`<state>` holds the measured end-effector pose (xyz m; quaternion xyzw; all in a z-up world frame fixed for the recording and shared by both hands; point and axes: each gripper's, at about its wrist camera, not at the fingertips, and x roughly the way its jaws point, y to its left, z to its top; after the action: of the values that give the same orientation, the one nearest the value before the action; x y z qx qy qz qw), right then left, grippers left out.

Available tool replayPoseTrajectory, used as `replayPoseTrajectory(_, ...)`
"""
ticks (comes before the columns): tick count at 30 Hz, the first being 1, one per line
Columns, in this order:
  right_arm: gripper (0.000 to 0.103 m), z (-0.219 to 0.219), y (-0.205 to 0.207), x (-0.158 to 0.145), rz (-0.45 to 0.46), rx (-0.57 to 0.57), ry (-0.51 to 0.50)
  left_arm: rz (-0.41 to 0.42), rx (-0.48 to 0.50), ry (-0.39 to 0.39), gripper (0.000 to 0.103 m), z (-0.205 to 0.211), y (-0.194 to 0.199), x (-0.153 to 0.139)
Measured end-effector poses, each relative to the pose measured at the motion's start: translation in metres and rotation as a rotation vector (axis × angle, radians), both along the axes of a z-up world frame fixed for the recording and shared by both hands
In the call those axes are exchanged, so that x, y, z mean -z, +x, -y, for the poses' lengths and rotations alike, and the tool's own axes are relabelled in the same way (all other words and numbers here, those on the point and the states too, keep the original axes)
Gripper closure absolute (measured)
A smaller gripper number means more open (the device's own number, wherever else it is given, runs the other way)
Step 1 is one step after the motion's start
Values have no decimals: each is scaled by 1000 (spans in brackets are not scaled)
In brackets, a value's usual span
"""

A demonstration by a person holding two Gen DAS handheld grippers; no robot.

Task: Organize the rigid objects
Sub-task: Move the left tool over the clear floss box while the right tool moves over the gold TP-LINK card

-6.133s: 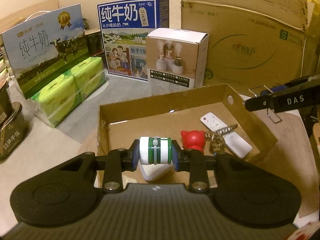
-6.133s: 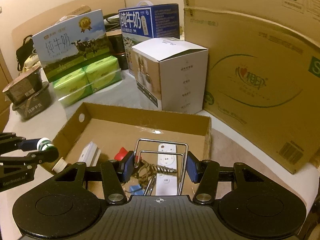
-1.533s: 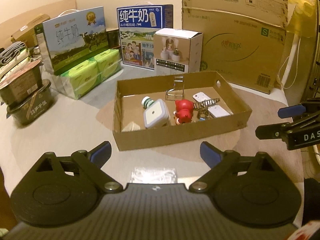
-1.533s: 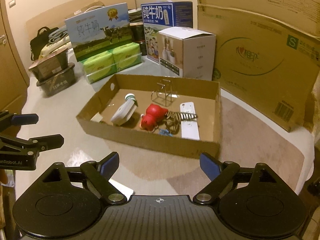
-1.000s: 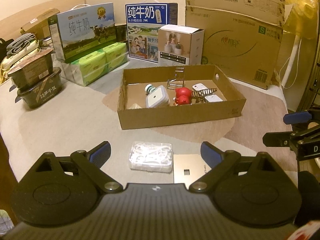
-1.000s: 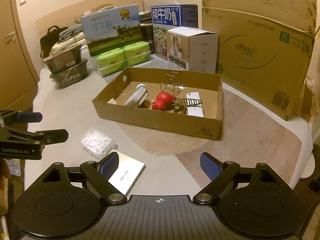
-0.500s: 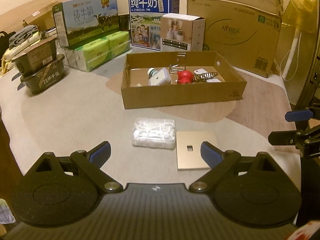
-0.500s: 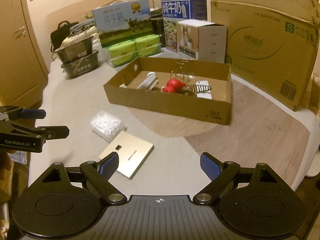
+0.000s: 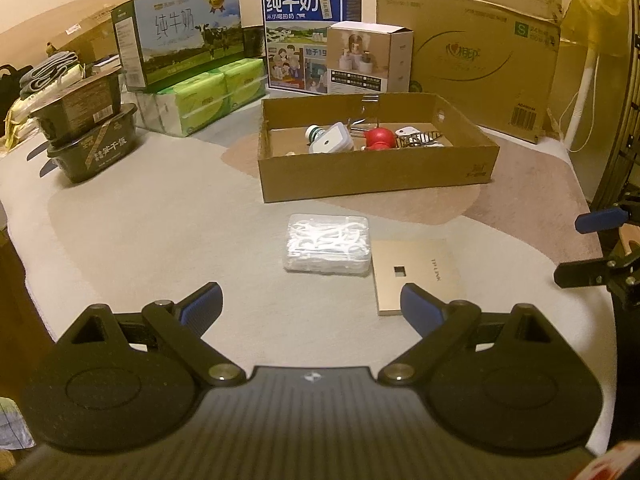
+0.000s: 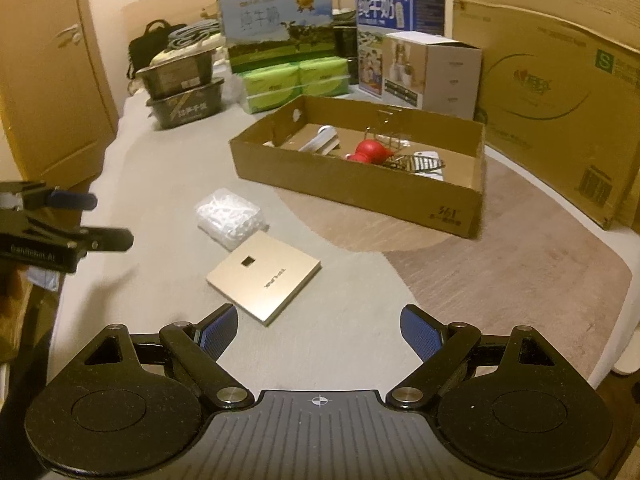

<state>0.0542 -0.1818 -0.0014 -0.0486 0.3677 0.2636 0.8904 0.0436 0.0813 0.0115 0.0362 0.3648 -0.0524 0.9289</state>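
A shallow cardboard box [image 9: 376, 176] [image 10: 360, 192] stands on the table and holds a white adapter [image 9: 332, 143], a red toy [image 9: 378, 138] [image 10: 370, 151], a wire stand [image 9: 370, 114], a white remote [image 10: 426, 162] and other small items. In front of it lie a clear box of floss picks [image 9: 326, 246] [image 10: 230, 216] and a gold TP-LINK wall plate [image 9: 416, 274] [image 10: 264, 278]. My left gripper [image 9: 310, 306] is open and empty, held back from these two. My right gripper [image 10: 318, 330] is open and empty, just behind the plate.
Milk cartons [image 9: 180, 52], green tissue packs [image 9: 208, 96], a white product box [image 9: 368, 62] and a large cardboard carton [image 9: 472, 48] line the back. Dark food bowls [image 9: 88, 136] stand at the left. A wooden door [image 10: 44, 80] is at the far left.
Both grippers have pulled further back and away from the box; the floss box and gold plate now lie farther ahead of the left fingers. Earlier, both had released items into the box.
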Motion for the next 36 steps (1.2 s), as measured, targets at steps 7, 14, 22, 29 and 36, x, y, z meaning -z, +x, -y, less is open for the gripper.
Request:
replayPoseTrajectory(7,15,-6,3,7,-5,-81,-11,3,21,-10,8,-11,1,5)
replayPoseTrajectory(14,15,-16,11,17,-2,-180,-62,-9,51,9,9,-16,9,11)
replayPoseTrajectory(22,15,-26,23,29,2,-278,-111,-9,97,29,9,-19,21,19)
replayPoseTrajectory(29,15,-36,36,39,6,-353,-157,-32,135,41,9,-22,35,26)
replayPoseTrajectory(36,15,-50,46,50,26,-485,-213,-48,202,62,9,-21,50,34)
